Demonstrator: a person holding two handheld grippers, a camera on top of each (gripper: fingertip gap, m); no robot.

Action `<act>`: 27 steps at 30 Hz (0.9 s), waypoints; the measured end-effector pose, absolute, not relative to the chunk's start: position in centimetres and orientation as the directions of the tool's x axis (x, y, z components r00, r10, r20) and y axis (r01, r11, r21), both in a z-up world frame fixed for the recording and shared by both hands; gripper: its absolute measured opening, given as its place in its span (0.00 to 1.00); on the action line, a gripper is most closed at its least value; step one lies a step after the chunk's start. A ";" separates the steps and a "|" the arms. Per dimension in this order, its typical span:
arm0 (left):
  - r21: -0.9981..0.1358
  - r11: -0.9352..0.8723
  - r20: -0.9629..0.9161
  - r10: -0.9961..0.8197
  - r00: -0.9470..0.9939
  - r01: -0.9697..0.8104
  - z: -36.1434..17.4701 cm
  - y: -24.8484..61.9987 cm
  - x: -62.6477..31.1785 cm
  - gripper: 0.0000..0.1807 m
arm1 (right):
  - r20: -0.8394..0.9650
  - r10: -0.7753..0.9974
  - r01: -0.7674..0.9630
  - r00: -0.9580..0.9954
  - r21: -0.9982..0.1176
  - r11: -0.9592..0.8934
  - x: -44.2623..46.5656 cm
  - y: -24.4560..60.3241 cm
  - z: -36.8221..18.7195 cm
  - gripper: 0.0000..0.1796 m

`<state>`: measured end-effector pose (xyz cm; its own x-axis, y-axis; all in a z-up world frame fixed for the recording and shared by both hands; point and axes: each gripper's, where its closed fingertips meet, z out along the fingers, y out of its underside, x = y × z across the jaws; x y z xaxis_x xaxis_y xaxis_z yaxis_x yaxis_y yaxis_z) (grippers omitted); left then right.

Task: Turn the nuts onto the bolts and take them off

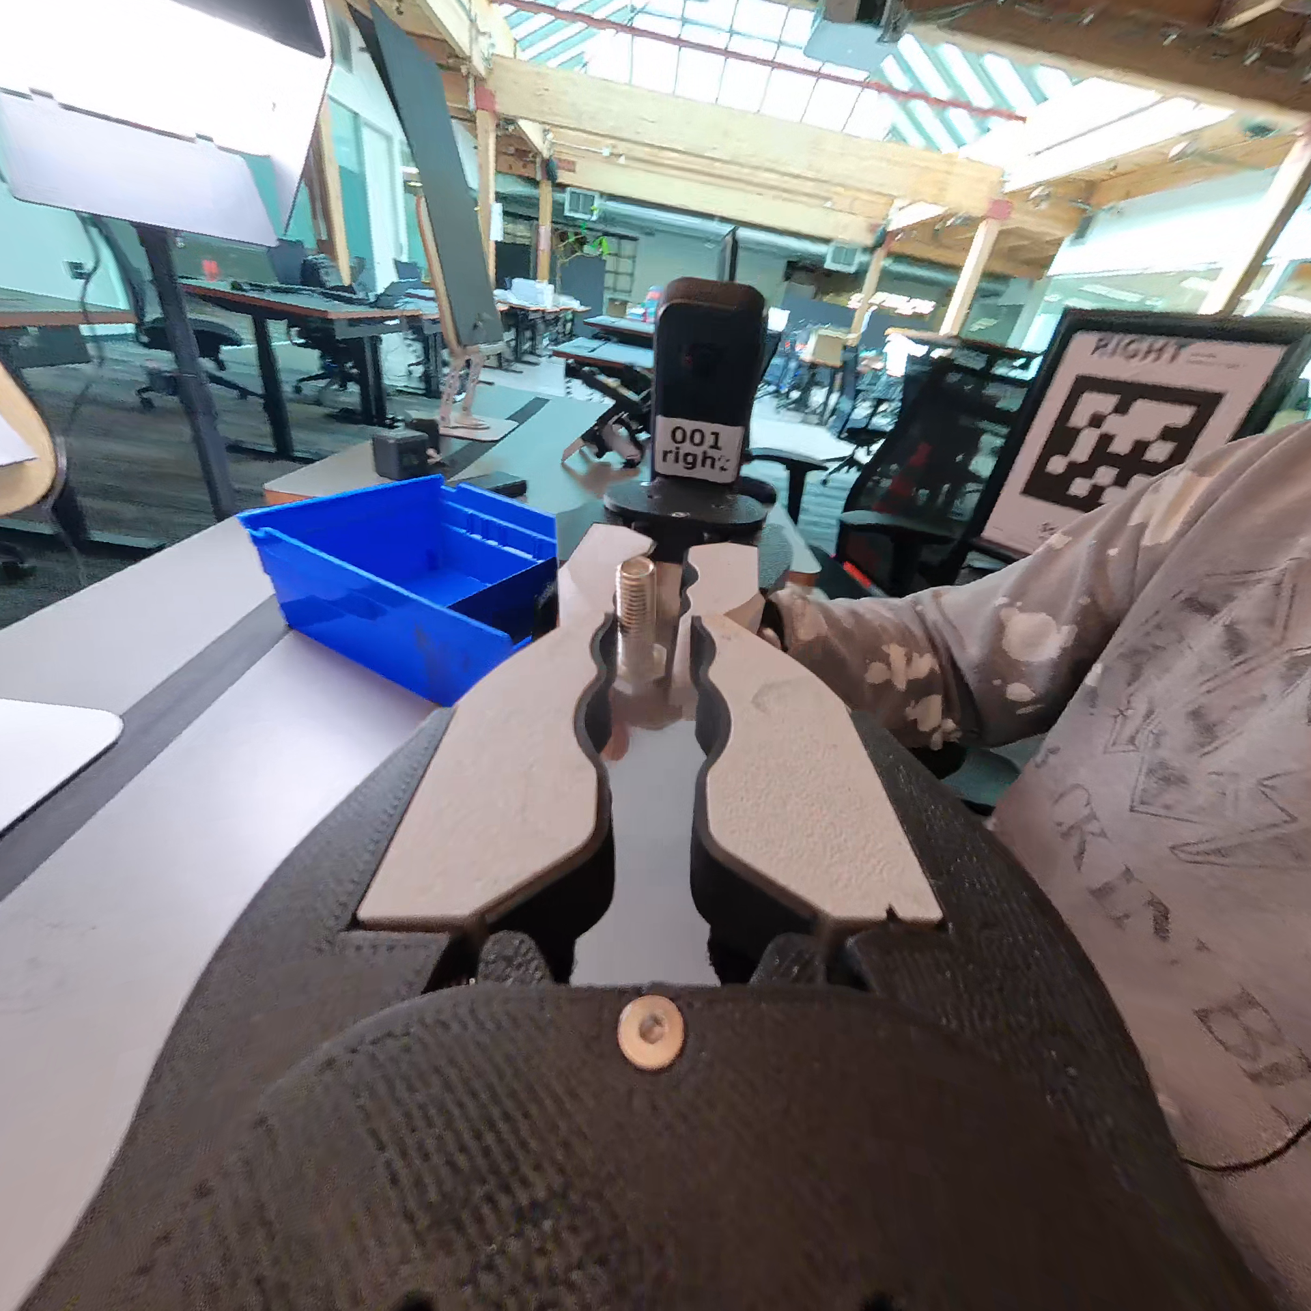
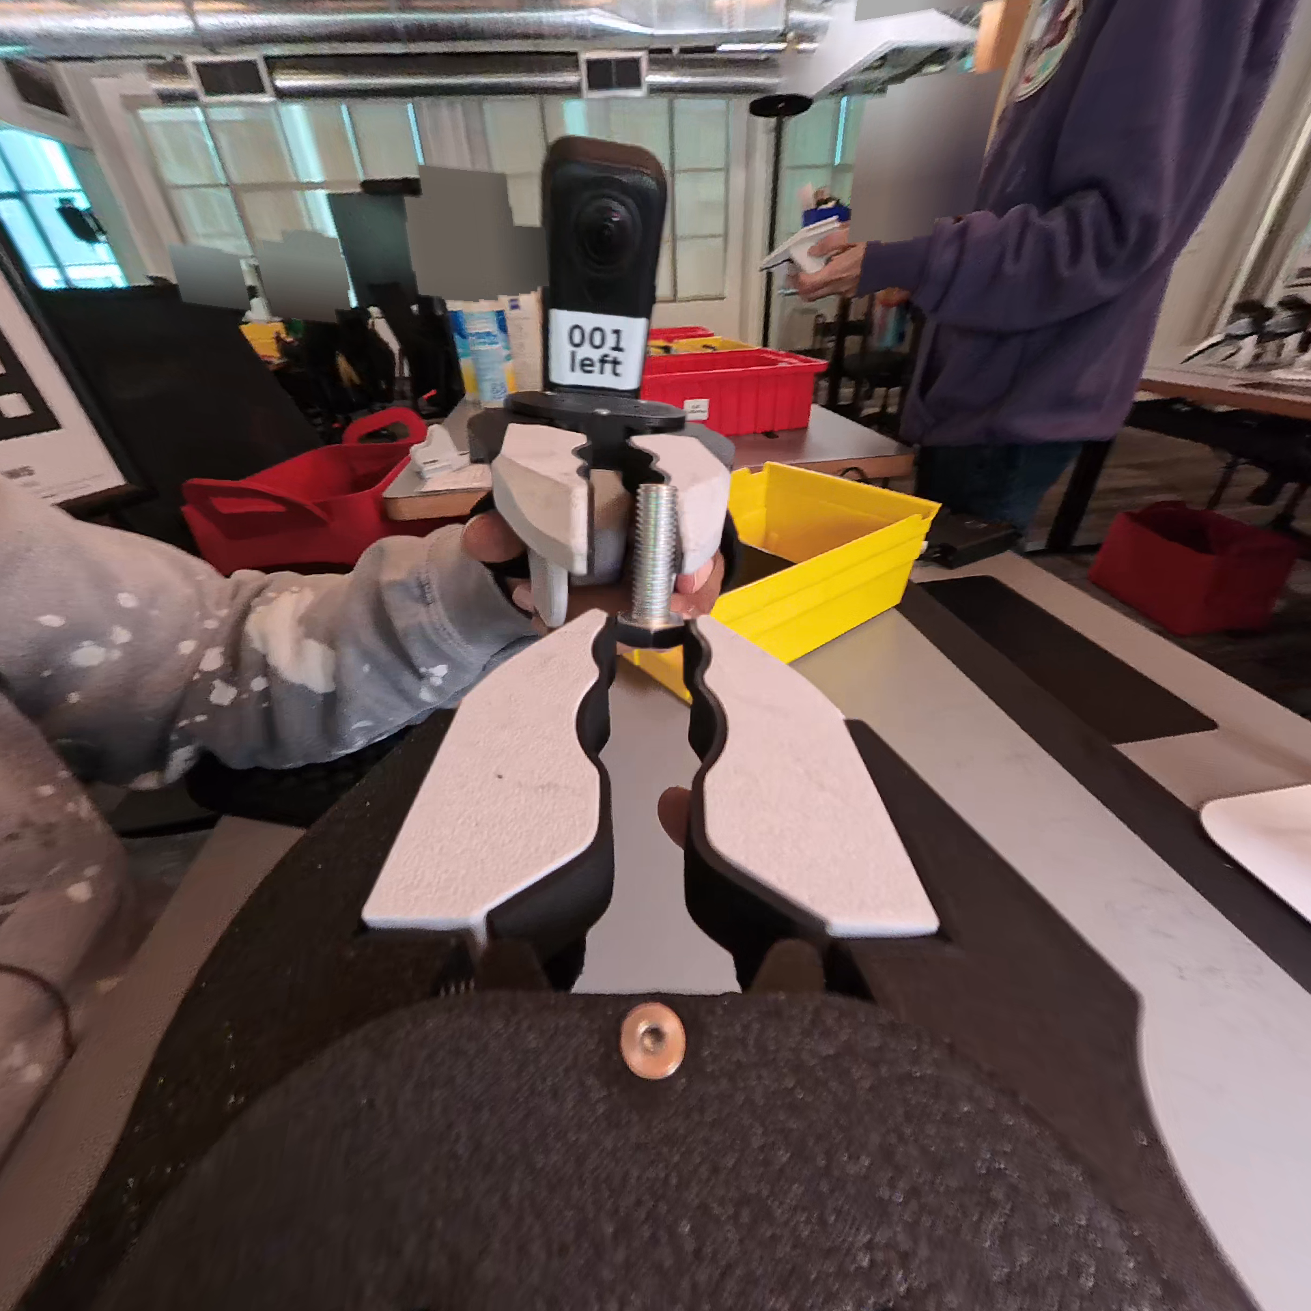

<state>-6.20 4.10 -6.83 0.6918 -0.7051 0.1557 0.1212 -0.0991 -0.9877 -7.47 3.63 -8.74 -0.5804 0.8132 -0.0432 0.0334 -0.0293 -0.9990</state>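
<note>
Open-plan office-workshop loft: exposed timber beams (image 1: 709,152) under skylights (image 1: 709,64), rows of desks (image 1: 305,301) with office chairs (image 1: 326,340), ceiling ducting (image 2: 397,21), and red (image 2: 731,386), yellow (image 2: 830,560) and blue (image 1: 397,596) parts bins.

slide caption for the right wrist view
right gripper pinches an upright bolt by its head, left gripper opposite, yellow bin behind

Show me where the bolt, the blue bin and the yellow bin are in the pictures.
bolt (image 2: 654,553): right wrist view, on the threaded shank.
blue bin (image 1: 369,610): left wrist view, on the near side wall.
yellow bin (image 2: 823,574): right wrist view, on the front outer wall.
</note>
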 end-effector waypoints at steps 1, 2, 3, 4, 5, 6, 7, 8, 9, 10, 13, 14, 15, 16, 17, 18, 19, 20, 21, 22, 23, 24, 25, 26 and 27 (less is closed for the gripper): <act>-0.991 -0.095 0.131 -0.688 0.714 0.090 -6.9 4.2 -6.3 0.11 | -0.037 0.823 0.022 -0.566 -0.999 -0.029 -7.7 3.6 -8.7 0.10; -0.994 -0.090 0.105 -0.673 0.732 0.060 -7.0 4.3 -6.3 0.09 | -0.020 0.833 0.007 -0.552 -1.000 -0.020 -7.8 3.5 -8.6 0.10; -0.996 -0.081 0.080 -0.655 0.751 0.036 -7.0 4.4 -6.4 0.08 | -0.003 0.842 -0.006 -0.540 -1.000 -0.007 -7.9 3.4 -8.6 0.10; -0.997 -0.074 0.058 -0.639 0.767 0.013 -7.0 4.5 -6.5 0.06 | 0.007 0.847 -0.012 -0.531 -1.000 0.001 -8.0 3.4 -8.6 0.10; -0.997 -0.071 0.042 -0.632 0.774 -0.003 -7.0 4.5 -6.5 0.06 | 0.012 0.851 -0.018 -0.525 -1.000 0.003 -8.0 3.4 -8.5 0.10; -0.997 -0.074 0.035 -0.627 0.779 -0.015 -6.9 4.5 -6.6 0.06 | 0.014 0.853 -0.020 -0.521 -1.000 0.005 -8.1 3.4 -8.5 0.10; -0.996 -0.080 0.032 -0.622 0.783 -0.023 -7.0 4.5 -6.6 0.06 | 0.021 0.857 -0.021 -0.516 -1.000 0.011 -8.1 3.4 -8.6 0.10; -0.996 -0.085 0.030 -0.619 0.785 -0.028 -7.1 4.6 -6.6 0.06 | 0.030 0.860 -0.026 -0.509 -0.999 0.020 -8.2 3.5 -8.6 0.10; -0.996 -0.086 0.031 -0.621 0.783 -0.029 -7.1 4.6 -6.6 0.06 | 0.032 0.859 -0.027 -0.511 -0.999 0.020 -8.2 3.5 -8.7 0.10; -0.996 -0.089 0.034 -0.630 0.776 -0.029 -7.2 4.5 -6.6 0.06 | 0.023 0.852 -0.024 -0.522 -1.000 0.013 -8.1 3.3 -8.8 0.10; -0.994 -0.100 0.035 -0.656 0.754 -0.042 -7.5 4.2 -6.4 0.06 | 0.015 0.832 -0.013 -0.555 -1.000 0.009 -7.9 3.0 -9.1 0.10; -0.994 -0.099 0.036 -0.667 0.744 -0.041 -7.6 4.0 -6.2 0.06 | 0.009 0.822 -0.008 -0.569 -1.000 0.005 -7.8 2.8 -9.2 0.10; -0.995 -0.098 0.040 -0.674 0.738 -0.036 -7.5 4.0 -6.2 0.06 | 0.000 0.815 -0.001 -0.580 -1.000 -0.001 -7.8 2.6 -9.2 0.11; -0.995 -0.099 0.044 -0.682 0.730 -0.033 -7.6 3.9 -6.1 0.06 | -0.004 0.809 0.002 -0.587 -1.000 -0.003 -7.8 2.5 -9.3 0.11; -0.994 -0.104 0.049 -0.691 0.721 -0.033 -7.7 3.8 -6.0 0.06 | -0.002 0.806 0.003 -0.592 -1.000 -0.001 -7.7 2.4 -9.3 0.12; -0.994 -0.108 0.051 -0.695 0.717 -0.034 -7.8 3.8 -6.0 0.06 | 0.001 0.806 0.003 -0.592 -1.000 0.004 -7.7 2.3 -9.4 0.11; -0.993 -0.112 0.052 -0.698 0.714 -0.037 -7.9 3.8 -5.9 0.06 | 0.005 0.806 0.004 -0.592 -1.000 0.009 -7.7 2.2 -9.4 0.11; -0.993 -0.112 0.055 -0.703 0.709 -0.034 -7.9 3.7 -5.8 0.06 | 0.007 0.805 0.003 -0.593 -1.000 0.010 -7.7 2.2 -9.5 0.11; -0.993 -0.112 0.060 -0.707 0.705 -0.028 -7.9 3.7 -5.7 0.06 | 0.008 0.805 0.000 -0.593 -1.000 0.010 -7.7 2.2 -9.4 0.10; -0.993 -0.113 0.060 -0.707 0.705 -0.028 -7.9 3.7 -5.7 0.06 | 0.007 0.805 0.002 -0.593 -1.000 0.010 -7.7 2.2 -9.4 0.10; -0.993 -0.113 0.057 -0.706 0.706 -0.032 -8.0 3.7 -5.7 0.06 | 0.009 0.806 0.005 -0.592 -1.000 0.014 -7.7 2.2 -9.5 0.10; -0.993 -0.113 0.056 -0.706 0.706 -0.034 -8.0 3.8 -5.7 0.06 | 0.015 0.807 0.005 -0.590 -1.000 0.022 -7.7 2.2 -9.6 0.10; -0.993 -0.112 0.055 -0.708 0.704 -0.035 -8.0 3.7 -5.7 0.06 | 0.020 0.807 0.004 -0.591 -1.000 0.028 -7.7 2.2 -9.6 0.10; -0.993 -0.109 0.053 -0.708 0.704 -0.035 -8.0 3.8 -5.6 0.06 | 0.020 0.807 0.003 -0.590 -1.000 0.027 -7.7 2.2 -9.6 0.10; -0.994 -0.105 0.052 -0.707 0.705 -0.032 -8.0 3.8 -5.7 0.06 | 0.017 0.807 0.000 -0.590 -1.000 0.021 -7.7 2.3 -9.5 0.10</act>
